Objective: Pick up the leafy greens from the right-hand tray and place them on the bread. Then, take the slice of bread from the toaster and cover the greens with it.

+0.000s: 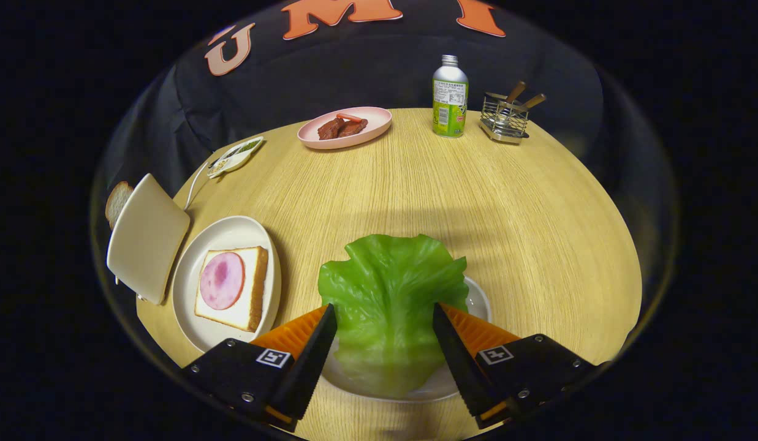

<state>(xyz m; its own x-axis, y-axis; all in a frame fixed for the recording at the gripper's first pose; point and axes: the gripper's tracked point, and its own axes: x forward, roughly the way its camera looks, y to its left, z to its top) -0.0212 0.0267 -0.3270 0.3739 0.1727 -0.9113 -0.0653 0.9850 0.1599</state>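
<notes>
A large green lettuce leaf (391,294) lies on a small white tray (480,301) on the wooden table. My gripper (385,313) is open, one finger on each side of the leaf's near half, neither pressing on it. To the left, a white plate (228,231) carries a slice of bread (250,288) with a round pink slice of ham on top. Left of that plate stands a cream toaster (147,236) with a slice of bread (116,202) sticking out at its far side.
At the back of the table are a pink plate (372,122) with pieces of meat, a metal bottle (450,97) and a wire holder (505,117) with wooden-handled utensils. A small white dish (234,157) and a cord lie behind the toaster.
</notes>
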